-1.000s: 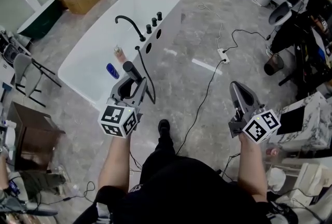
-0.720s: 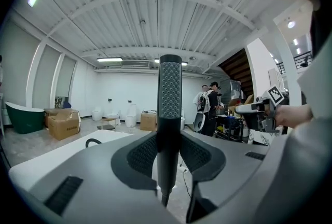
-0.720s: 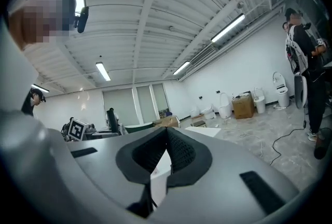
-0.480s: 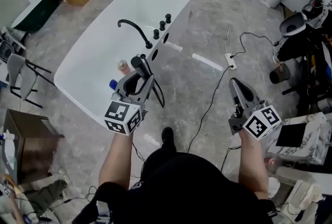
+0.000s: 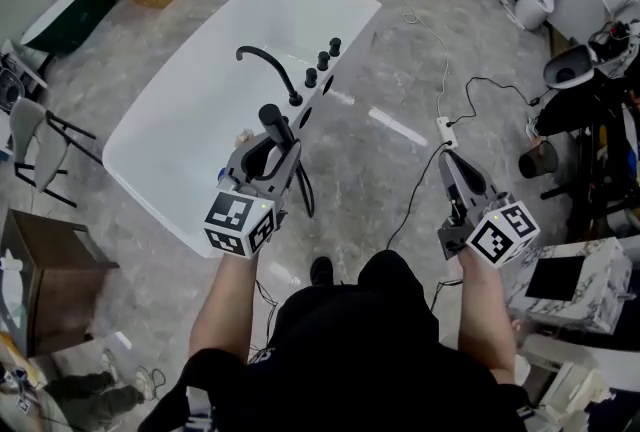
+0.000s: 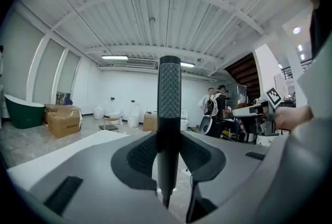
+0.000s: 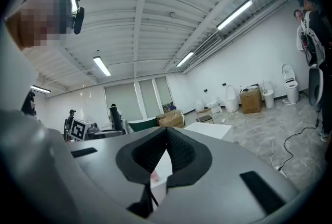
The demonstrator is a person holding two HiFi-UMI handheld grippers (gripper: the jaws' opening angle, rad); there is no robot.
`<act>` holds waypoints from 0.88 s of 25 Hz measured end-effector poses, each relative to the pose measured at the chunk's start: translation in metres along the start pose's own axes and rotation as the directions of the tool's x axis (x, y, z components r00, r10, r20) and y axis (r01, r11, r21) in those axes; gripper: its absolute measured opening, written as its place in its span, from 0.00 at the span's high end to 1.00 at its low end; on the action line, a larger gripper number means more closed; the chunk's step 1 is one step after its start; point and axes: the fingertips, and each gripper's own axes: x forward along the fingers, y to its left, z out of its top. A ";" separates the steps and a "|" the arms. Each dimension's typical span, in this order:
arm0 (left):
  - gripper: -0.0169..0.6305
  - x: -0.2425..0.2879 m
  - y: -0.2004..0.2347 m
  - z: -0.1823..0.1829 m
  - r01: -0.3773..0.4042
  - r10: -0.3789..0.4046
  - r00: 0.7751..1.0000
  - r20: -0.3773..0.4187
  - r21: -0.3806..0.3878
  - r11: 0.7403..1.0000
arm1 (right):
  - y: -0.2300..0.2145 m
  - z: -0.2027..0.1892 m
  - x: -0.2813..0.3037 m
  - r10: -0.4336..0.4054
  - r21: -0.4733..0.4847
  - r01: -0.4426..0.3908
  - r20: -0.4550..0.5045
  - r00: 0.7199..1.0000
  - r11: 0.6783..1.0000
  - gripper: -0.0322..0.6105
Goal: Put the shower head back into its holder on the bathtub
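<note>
The left tongs (image 5: 262, 152) are partly open and squeeze the black shower head (image 6: 169, 93) by its handle. It stands straight up between the two jaws. Its black hose (image 5: 305, 192) hangs down toward the grey floor (image 5: 380, 160). The right tongs (image 7: 166, 137) are closed tight with nothing in them, held over the floor well apart from the left ones. The shower head is at the near side of the white bathtub (image 5: 190, 100). The curved black tap (image 5: 268, 68) and three black knobs (image 5: 322, 61) sit just past it on the tub's edge.
</note>
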 end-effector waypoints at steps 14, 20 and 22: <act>0.76 0.053 0.042 0.002 -0.138 0.138 0.990 -0.019 0.000 0.990 | -0.068 0.006 0.094 0.123 0.042 -0.123 -0.018 0.992 0.992 0.93; 0.76 0.115 0.059 0.003 -0.220 0.219 0.975 -0.018 -0.020 0.975 | -0.135 0.018 0.163 0.219 0.078 -0.214 -0.054 0.974 0.974 0.93; 0.76 0.134 0.066 0.007 -0.288 0.287 0.957 -0.032 -0.032 0.957 | -0.159 0.029 0.193 0.283 0.082 -0.276 -0.081 0.956 0.958 0.93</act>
